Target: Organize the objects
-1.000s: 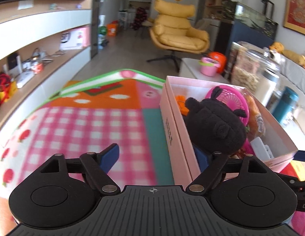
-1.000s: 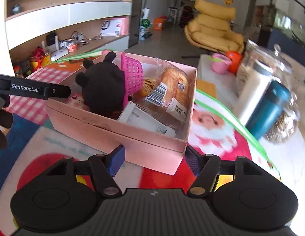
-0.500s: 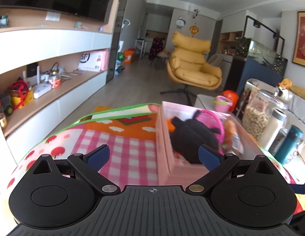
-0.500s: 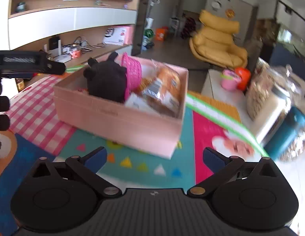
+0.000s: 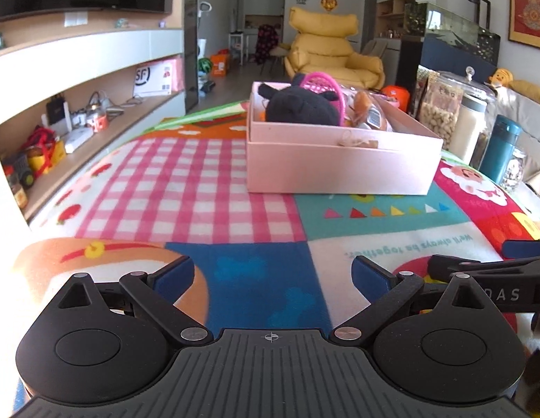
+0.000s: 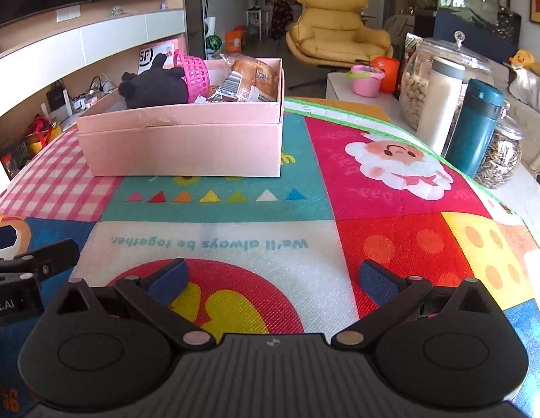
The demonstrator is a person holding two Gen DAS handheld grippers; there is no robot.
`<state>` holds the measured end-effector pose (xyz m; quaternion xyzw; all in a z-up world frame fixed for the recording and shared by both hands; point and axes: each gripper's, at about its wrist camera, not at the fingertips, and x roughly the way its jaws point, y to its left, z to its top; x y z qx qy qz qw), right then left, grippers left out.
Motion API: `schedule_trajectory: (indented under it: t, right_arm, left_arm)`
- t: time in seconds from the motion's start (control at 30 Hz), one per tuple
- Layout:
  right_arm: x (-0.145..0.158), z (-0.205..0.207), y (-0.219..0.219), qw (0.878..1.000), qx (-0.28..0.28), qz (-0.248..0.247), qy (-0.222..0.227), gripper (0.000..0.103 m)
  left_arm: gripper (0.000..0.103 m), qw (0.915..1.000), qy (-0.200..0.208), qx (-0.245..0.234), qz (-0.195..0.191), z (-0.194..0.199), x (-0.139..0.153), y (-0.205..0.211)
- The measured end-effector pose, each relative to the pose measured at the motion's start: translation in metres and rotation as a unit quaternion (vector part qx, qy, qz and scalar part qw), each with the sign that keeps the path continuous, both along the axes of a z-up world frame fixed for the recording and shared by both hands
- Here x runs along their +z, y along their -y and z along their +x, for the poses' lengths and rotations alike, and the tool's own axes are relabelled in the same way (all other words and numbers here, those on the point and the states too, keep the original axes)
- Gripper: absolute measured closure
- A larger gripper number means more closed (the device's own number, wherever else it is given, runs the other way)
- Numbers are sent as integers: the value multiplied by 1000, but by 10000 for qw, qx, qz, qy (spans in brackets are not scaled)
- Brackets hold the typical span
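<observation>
Both my claws, left gripper (image 5: 272,273) and right gripper (image 6: 272,277), released and holding nothing, near the mat's (image 6: 392,244) front edge. Pink box (image 6: 186,146) looks packed; sorting seems done; next, park.

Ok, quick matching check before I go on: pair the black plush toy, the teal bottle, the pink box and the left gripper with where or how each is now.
Things:
1. black plush toy
2. teal bottle
3. pink box
4. left gripper

States:
A. open, holding nothing
B. on the colourful mat
C. inside the box
D. upright beside the glass jars

Pairs: 1-C, 2-D, 3-B, 4-A
</observation>
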<state>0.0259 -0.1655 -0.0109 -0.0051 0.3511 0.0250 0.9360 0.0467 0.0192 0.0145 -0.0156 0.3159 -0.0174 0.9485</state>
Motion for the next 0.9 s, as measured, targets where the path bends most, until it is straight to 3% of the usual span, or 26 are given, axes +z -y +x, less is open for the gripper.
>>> schedule_trajectory:
  t: [0.07, 0.5, 0.63, 0.9]
  right_arm:
    - [-1, -2, 0, 9999, 42, -30, 116, 0]
    - [-1, -4, 8, 9994, 17, 259, 209, 0]
    - [-3, -3, 2, 9998, 17, 39, 169, 0]
    - [-3, -4, 2, 9998, 18, 53, 170, 0]
  left_arm:
    - [3, 9998, -178, 60, 116, 5, -5, 6]
    - [2, 9994, -231, 44, 261, 10, -8, 7]
    - [2, 9993, -239, 78, 260, 11, -8, 6]
    - [2, 9993, -224, 131, 261, 11, -8, 4]
